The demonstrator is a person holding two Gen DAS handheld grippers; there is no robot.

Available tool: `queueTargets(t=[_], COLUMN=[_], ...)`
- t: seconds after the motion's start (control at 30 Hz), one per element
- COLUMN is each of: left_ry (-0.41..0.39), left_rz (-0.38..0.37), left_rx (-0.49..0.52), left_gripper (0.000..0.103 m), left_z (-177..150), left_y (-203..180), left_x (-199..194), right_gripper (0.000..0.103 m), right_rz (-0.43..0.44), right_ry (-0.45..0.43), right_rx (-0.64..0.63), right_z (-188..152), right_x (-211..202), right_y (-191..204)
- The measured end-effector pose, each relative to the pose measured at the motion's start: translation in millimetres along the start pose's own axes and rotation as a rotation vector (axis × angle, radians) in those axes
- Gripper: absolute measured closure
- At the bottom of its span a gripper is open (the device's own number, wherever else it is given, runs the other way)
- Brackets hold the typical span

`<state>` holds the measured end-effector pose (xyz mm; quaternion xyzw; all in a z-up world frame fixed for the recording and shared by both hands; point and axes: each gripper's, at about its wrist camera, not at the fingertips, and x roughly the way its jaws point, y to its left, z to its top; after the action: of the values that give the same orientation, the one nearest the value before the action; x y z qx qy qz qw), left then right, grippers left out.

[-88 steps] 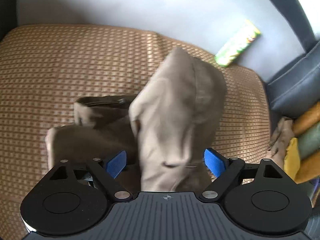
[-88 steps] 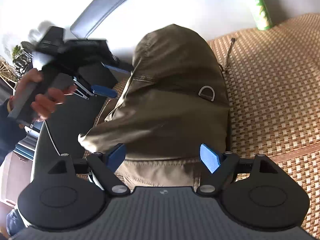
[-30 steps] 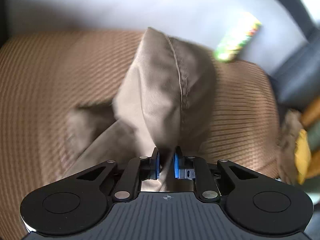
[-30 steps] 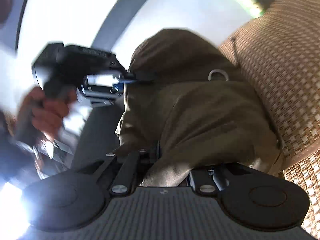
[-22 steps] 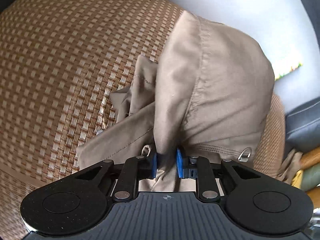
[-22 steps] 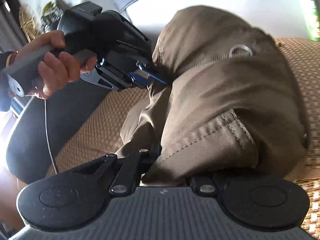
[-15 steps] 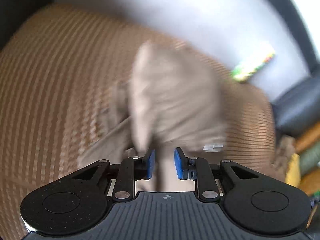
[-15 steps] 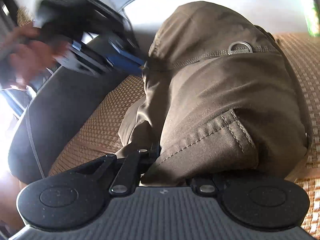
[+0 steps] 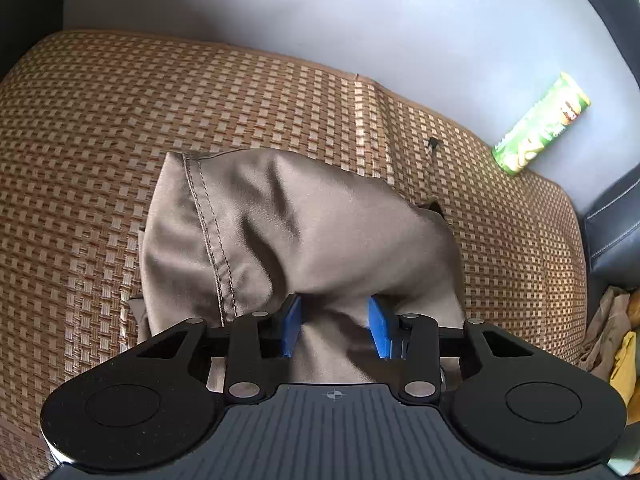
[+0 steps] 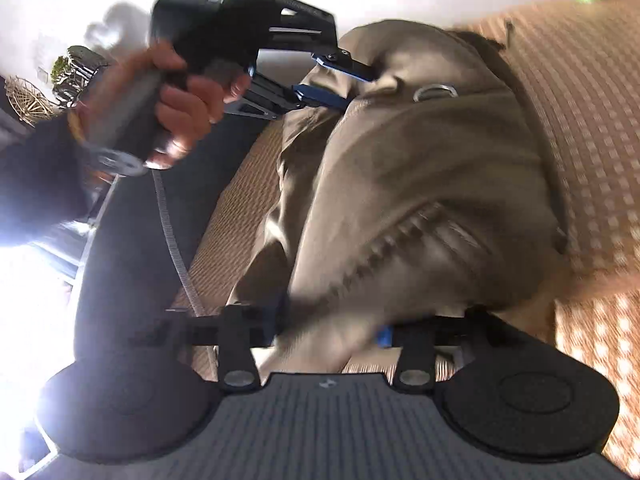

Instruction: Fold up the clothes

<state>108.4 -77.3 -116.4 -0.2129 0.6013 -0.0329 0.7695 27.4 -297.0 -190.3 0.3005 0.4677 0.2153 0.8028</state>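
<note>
Khaki trousers (image 9: 304,232) bunched on woven mat (image 9: 120,120), directly ahead of both grippers. Left gripper (image 9: 334,326) – jaws closing, cloth between, not pinched. Right gripper (image 10: 332,328) – jaws opening, fabric slack between. Long axis runs gripper to gripper; both equally near.

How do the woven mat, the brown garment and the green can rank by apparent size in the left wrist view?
1. woven mat
2. brown garment, though it lies nearer the camera
3. green can, clearly smallest
</note>
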Motion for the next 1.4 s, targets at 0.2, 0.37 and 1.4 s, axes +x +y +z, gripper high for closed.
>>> queueTargets(t=[0.2,0.37,1.4], left_ry=[0.037,0.047,-0.131], left_rz=[0.043,0.037,-0.066], left_rx=[0.027,0.014,-0.537], left_gripper=[0.059,0.062,0.028], left_z=[12.8,16.5,-174.5], left_y=[3.2,9.8,165.7], left_x=[5.4,16.7,-52.1], right_gripper=[0.047,0.047,0.02], right_rz=[-0.022,-0.128,-0.247], right_ry=[-0.079,-0.207,-0.037], right_rx=[-0.102,-0.315,-0.683], right_z=[23.7,51.8,144.0], right_x=[-62.7,-40.7,35.8], right_y=[10.9,21.7,117.6])
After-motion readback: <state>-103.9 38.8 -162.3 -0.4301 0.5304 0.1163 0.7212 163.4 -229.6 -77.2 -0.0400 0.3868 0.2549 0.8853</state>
